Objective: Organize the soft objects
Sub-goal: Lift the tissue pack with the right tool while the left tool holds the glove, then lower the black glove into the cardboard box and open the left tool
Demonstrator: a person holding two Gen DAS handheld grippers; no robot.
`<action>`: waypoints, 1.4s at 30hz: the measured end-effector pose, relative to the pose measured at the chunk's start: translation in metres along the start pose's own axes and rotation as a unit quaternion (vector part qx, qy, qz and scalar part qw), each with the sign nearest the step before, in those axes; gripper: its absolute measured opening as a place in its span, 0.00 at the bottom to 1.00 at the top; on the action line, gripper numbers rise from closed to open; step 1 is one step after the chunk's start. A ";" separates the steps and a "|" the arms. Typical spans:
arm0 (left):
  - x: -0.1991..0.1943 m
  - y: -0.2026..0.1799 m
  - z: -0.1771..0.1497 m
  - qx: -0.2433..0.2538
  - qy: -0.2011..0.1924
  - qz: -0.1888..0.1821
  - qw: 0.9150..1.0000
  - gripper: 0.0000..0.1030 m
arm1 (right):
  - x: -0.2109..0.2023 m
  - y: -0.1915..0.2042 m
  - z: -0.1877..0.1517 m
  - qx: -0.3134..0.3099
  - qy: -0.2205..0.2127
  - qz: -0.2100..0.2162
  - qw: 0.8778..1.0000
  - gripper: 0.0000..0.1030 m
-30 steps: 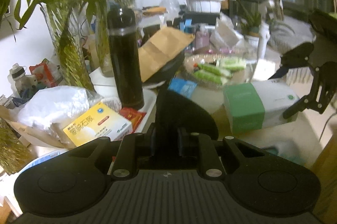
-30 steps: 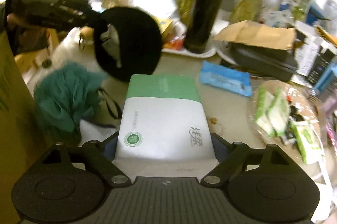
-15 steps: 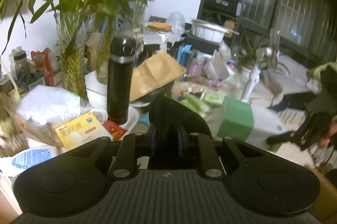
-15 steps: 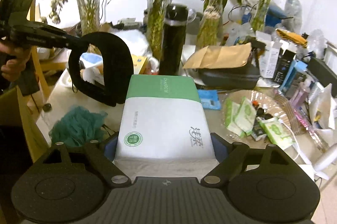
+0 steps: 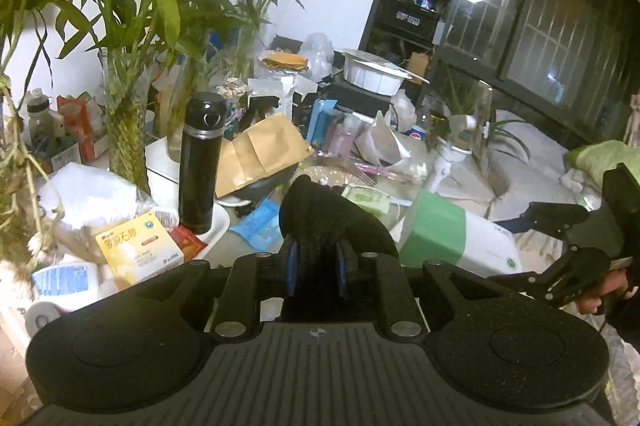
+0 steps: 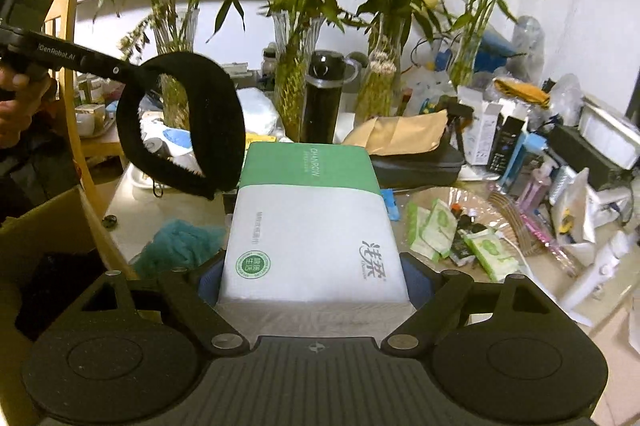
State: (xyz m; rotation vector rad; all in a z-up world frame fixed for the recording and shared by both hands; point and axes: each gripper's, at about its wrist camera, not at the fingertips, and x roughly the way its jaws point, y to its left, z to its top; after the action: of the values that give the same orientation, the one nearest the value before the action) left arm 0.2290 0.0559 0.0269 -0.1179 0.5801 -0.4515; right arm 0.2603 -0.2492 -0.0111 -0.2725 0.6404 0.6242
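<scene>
crowding table [image 6: 168, 202] | black flask [image 6: 322, 98] | bamboo vases [image 6: 290, 74] behind

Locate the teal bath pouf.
In the right wrist view, the teal bath pouf lies on the table at lower left, just left of the tissue pack, below the black headband.

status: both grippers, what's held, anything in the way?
Left gripper shut on black fabric band. Right gripper shut on tissue pack. Both held above cluttered table; teal bath pouf below.
</scene>
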 end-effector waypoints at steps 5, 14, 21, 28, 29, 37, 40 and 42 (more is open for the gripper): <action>-0.027 -0.016 0.002 0.009 0.001 -0.006 1.000 0.18 | -0.032 0.008 -0.004 0.006 -0.012 -0.012 1.000 0.85; -0.072 -0.056 -0.007 0.052 0.005 -0.026 0.998 0.18 | -0.083 0.024 -0.009 0.004 -0.038 -0.026 0.999 0.85; -0.087 -0.071 -0.023 0.066 0.036 -0.034 0.997 0.18 | -0.109 0.035 -0.014 0.008 -0.057 -0.024 0.998 0.85; -0.077 -0.071 -0.035 0.065 0.104 -0.016 0.992 0.20 | -0.123 0.046 -0.021 0.008 -0.063 -0.019 0.998 0.85; -0.073 -0.069 -0.037 0.066 0.116 -0.007 0.991 0.22 | -0.124 0.046 -0.022 0.008 -0.064 -0.018 0.998 0.85; -0.080 -0.044 -0.042 -0.010 0.096 0.011 0.995 0.74 | -0.125 0.055 -0.028 0.010 -0.060 -0.014 0.998 0.85; -0.091 -0.045 -0.044 -0.006 0.076 0.016 0.997 0.74 | -0.126 0.059 -0.032 0.010 -0.056 -0.013 0.998 0.85; -0.097 -0.043 -0.047 -0.007 0.069 0.019 0.997 0.74 | -0.127 0.062 -0.035 0.011 -0.054 -0.010 0.998 0.85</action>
State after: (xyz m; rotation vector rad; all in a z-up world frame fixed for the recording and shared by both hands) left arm 0.1144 0.0610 0.0466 -0.0891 0.7209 -0.4204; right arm 0.1251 -0.2732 0.0390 -0.2227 0.5394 0.6079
